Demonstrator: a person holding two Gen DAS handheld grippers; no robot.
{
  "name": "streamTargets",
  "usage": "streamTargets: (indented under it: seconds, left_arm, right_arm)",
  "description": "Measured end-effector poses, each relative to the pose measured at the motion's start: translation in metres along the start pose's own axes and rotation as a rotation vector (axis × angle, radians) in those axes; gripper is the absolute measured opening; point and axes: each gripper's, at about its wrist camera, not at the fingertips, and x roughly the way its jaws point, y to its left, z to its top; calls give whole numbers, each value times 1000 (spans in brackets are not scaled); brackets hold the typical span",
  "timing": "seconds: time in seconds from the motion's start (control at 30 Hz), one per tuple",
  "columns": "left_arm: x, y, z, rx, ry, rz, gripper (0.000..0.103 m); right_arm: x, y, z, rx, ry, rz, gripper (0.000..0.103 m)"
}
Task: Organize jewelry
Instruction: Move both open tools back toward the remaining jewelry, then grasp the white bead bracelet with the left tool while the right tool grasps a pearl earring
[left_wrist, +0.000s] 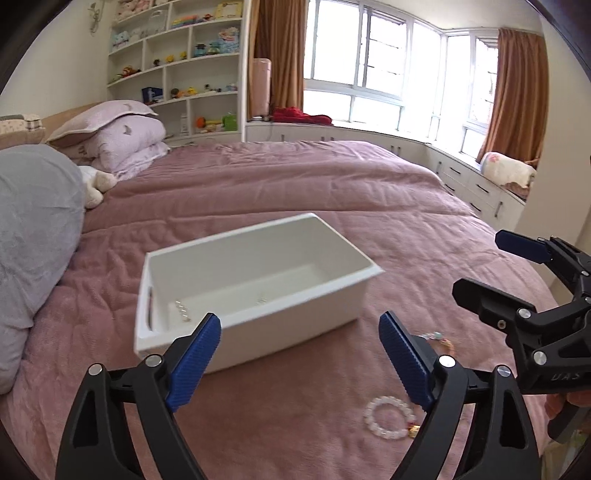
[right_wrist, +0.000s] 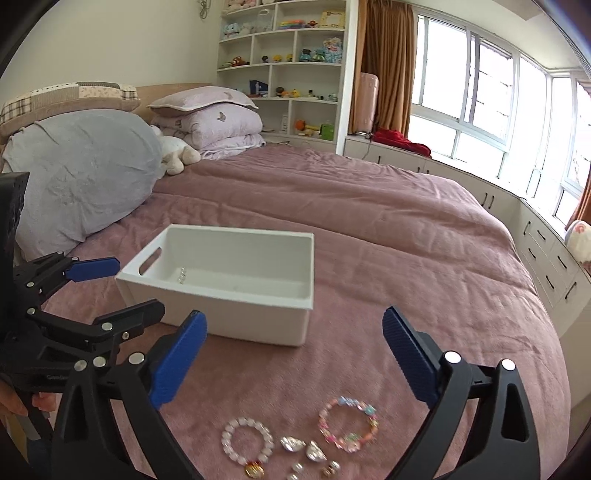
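Covering the bed (right_wrist: 369, 206), pink quilt (left_wrist: 295, 192) beside bay windows (left_wrist: 369, 66)

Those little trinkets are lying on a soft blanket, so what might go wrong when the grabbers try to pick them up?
1. The small silvery pieces lie close together beside the clear beaded bracelet, so the wide-open right gripper may pinch two things at once.
2. The plush pink bedspread gives way, so tiny beads could sink or roll.
3. The white plastic bin sits on that soft surface and might tip if bumped.
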Motion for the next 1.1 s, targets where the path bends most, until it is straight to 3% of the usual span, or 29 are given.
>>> streamTargets:
  seconds: [0.33, 0.5, 0.83, 0.9, 1.1]
  left_arm:
    - [17, -48, -21, 71, 56, -65, 89]
    - [36, -59, -38, 123, 101, -51, 89]
    - [82, -65, -84, 159, 238, -56, 86]
    - [89, -64, -90, 162, 261, -44, 85]
    - [109, -61, -101, 151, 327, -56, 63]
  right_arm:
    - [-17, -37, -45, 25, 52, -66, 96]
    - [-13, -49, -72, 49, 84, -67, 95]
    - [19, -43, -136, 43, 233, 5, 61]
    - [26, -38, -148, 45, 262, 23, 59]
    - [38, -31, -169, 50, 312, 80, 45]
